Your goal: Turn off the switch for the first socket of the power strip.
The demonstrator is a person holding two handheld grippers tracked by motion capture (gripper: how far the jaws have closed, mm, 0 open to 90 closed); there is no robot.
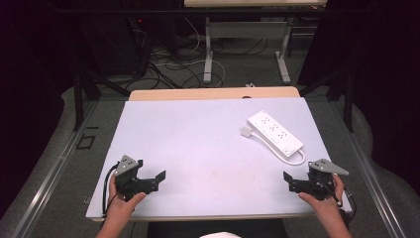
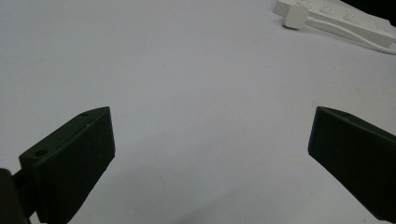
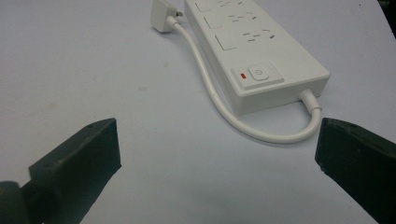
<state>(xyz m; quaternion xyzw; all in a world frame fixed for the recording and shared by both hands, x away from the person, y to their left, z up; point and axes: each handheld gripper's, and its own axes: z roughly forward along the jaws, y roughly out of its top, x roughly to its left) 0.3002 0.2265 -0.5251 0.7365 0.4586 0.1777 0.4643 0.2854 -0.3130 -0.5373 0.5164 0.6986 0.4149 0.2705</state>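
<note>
Hands rest at the near edge of the tabletop [image 1: 198,129], each holding a tool: left tool [image 1: 157,177] and right tool [image 1: 288,179] both gape wide, empty. Power strip [image 1: 275,134] lies far right, its cord [image 3: 219,100] looped alongside.

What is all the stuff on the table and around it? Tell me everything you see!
Power strip: one, white, far right part of the table, lying flat.
Cord: one, white, loops from the strip's near end along its side.
Plug: one, white, on the table at the strip's far end.
Table: one, white top, wooden far edge.
Cables: several, black and white, on the floor beyond the table.
Desk legs: two, grey, far back.
Left claw: one, black, near left, open.
Right claw: one, black, near right, open.
Hands: two, at the near edge.
</note>
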